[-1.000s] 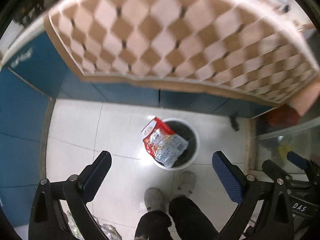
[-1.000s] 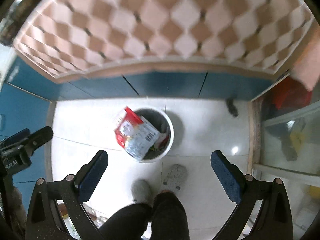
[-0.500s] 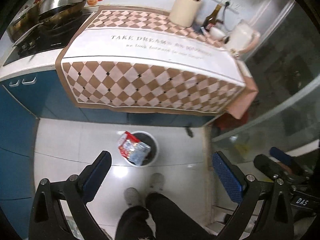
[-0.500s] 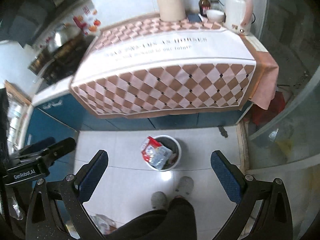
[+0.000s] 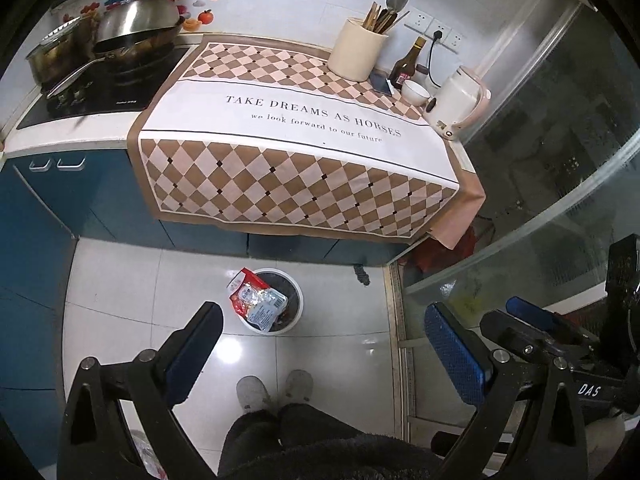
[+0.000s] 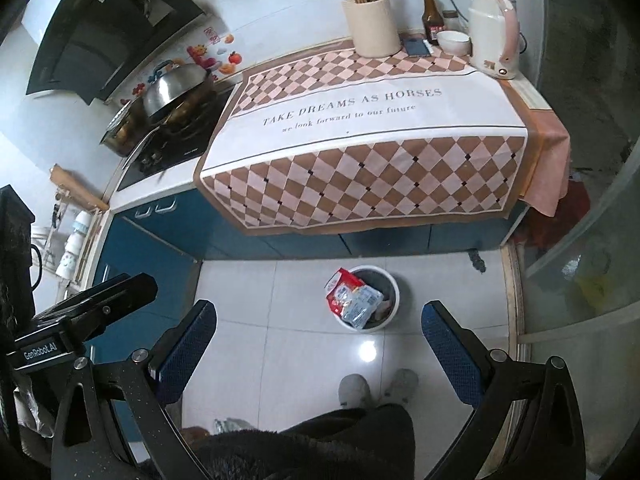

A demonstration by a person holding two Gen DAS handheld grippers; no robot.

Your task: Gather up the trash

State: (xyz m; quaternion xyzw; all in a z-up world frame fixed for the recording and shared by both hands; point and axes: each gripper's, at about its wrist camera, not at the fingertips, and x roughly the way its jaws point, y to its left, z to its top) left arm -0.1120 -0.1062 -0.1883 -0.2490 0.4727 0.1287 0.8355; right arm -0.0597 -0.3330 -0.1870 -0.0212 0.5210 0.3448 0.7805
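Note:
A white trash bin [image 5: 295, 316] stands on the tiled floor in front of the blue cabinets; it also shows in the right wrist view [image 6: 394, 288]. A red and silver snack wrapper [image 5: 256, 300] sticks out of its rim, also seen in the right wrist view [image 6: 352, 300]. My left gripper [image 5: 324, 350] is open and empty, high above the floor. My right gripper [image 6: 320, 346] is open and empty too, and its side shows in the left wrist view [image 5: 532, 316].
A counter with a checkered cloth [image 5: 304, 148] holds a utensil jar [image 5: 358, 54], a bottle [image 5: 406, 64], a bowl [image 5: 414, 92] and a kettle [image 5: 456, 108]. A wok [image 5: 136, 32] sits on the stove. A glass partition [image 5: 560, 208] stands right. My shoes [image 5: 276, 390] are below.
Both grippers have risen far above the bin and tilted up, so the counter top, stove and wall have come into view. The wrapper stays in the bin.

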